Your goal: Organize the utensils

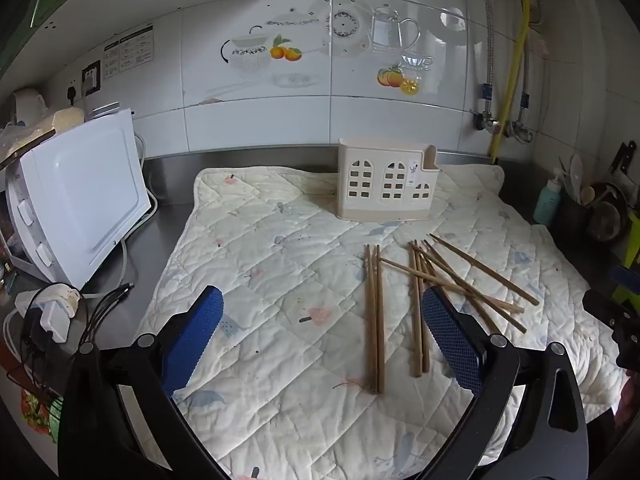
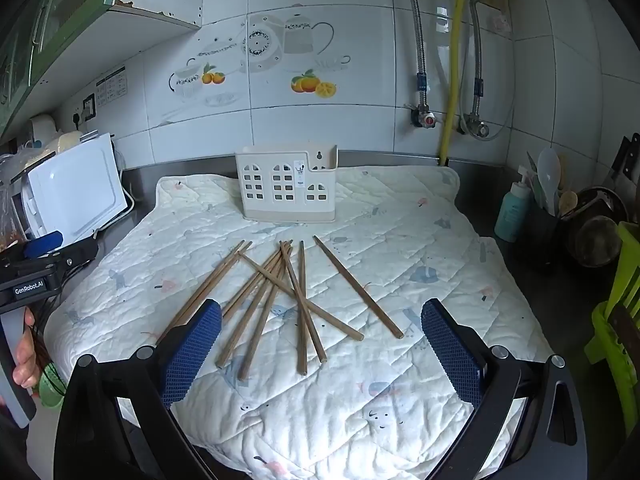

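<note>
Several brown wooden chopsticks point(image 1: 440, 280) lie scattered on a quilted white mat point(image 1: 280, 248), also in the right wrist view point(image 2: 280, 292). A cream utensil holder with window cut-outs point(image 1: 384, 182) stands upright at the mat's back, also in the right wrist view point(image 2: 288, 188). My left gripper point(image 1: 322, 312) is open and empty, hovering above the mat's near left, with a pair of chopsticks point(image 1: 375, 320) between its fingers. My right gripper point(image 2: 320, 320) is open and empty above the near ends of the chopsticks. The left gripper also shows at the left edge of the right wrist view point(image 2: 44, 252).
A white microwave point(image 1: 76, 200) stands left of the mat, with plugs and cables point(image 1: 60, 312) in front. A teal bottle point(image 2: 512, 212), dark pot with utensils point(image 2: 592, 224) and green rack point(image 2: 616, 312) sit right. Tiled wall with pipes point(image 2: 452, 80) behind.
</note>
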